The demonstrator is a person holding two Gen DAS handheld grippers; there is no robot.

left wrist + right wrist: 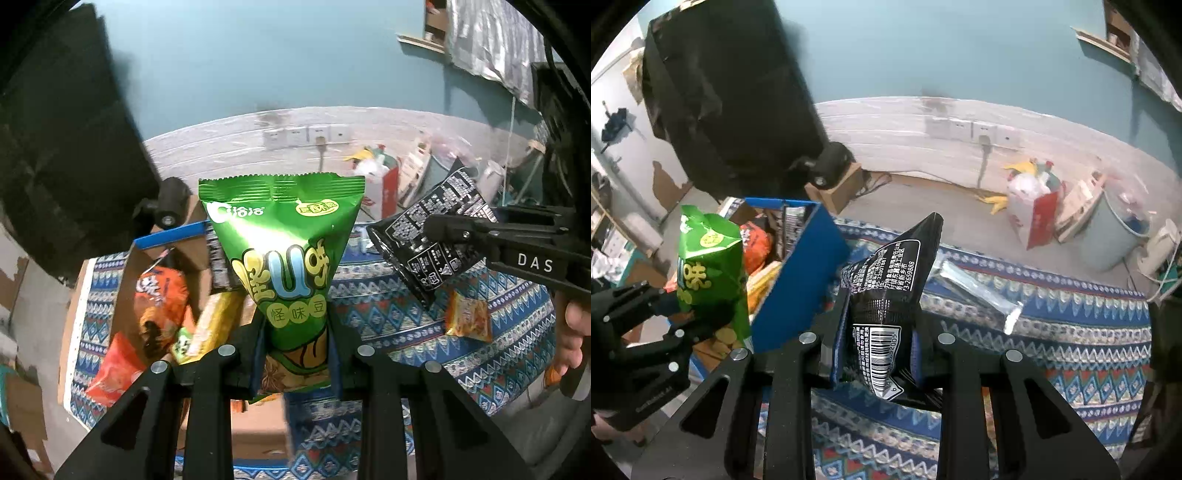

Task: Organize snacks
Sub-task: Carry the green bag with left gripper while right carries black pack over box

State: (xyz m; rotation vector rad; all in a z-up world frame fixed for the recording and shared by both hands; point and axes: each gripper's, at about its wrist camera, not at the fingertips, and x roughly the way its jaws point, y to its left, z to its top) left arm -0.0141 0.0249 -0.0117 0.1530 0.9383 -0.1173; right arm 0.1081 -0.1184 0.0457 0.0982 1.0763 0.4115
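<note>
Two handheld tools each hold a snack packet in the air above a worktop covered with a blue patterned cloth. The left tool is clamped on the lower part of a green snack bag, which stands upright between its fingers with the crimped top edge uppermost. The right tool is clamped on a black snack packet, held by its barcode end with the pointed top leaning away.

The landmark is an open cardboard box with blue outer walls. The green bag hangs just beside the box on its near side, and the black packet is near its opposite wall. Both packets are probably lifted this high so they can clear the box walls and be dropped in.

Inside the box lie an orange packet and a yellow packet. Away from the box, a small orange sachet and a silver wrapper lie loose on the cloth, likely awaiting sorting.

Beyond the box are a teal wall and wall sockets.
</note>
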